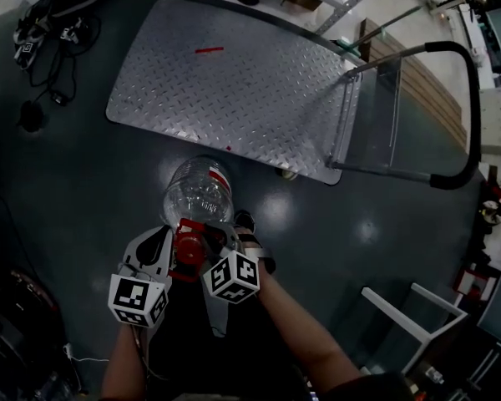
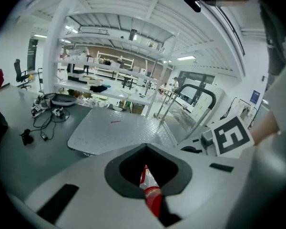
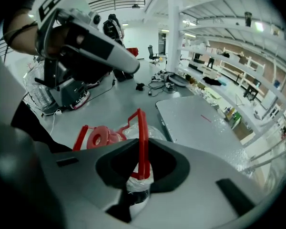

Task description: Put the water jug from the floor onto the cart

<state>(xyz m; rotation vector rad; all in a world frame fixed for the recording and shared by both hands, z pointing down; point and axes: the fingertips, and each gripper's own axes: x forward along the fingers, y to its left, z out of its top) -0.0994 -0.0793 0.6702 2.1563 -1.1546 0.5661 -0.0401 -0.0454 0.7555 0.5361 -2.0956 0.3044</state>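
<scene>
On the dark floor (image 1: 75, 182) we note a platform cart (image 1: 234, 82) with a diamond-plate deck and a black push handle (image 1: 473, 98) standing upright at its right end. A small red mark (image 1: 209, 49) lies on the deck.

The water jug (image 1: 199, 192) is clear plastic and sits between us and the cart's near edge, just beside the deck and not on it. We cannot tell whether its base touches the floor.

Both tools meet side by side over the jug's neck.
- Left hand-held gripper (image 2: 150, 187): jaws drawn together, pinching a strip of the red handle (image 3: 142, 142) in their notch.
- Right hand-held gripper (image 3: 142, 173): jaws nearly together, clamped on the same red handle, whose loop stands upright through the notch.

The red cap (image 3: 99, 138) sits just beside the handle, to its left in the right gripper view.

Cables (image 1: 54, 32) lie on the floor well apart from the jug, past the cart's far left corner.
</scene>
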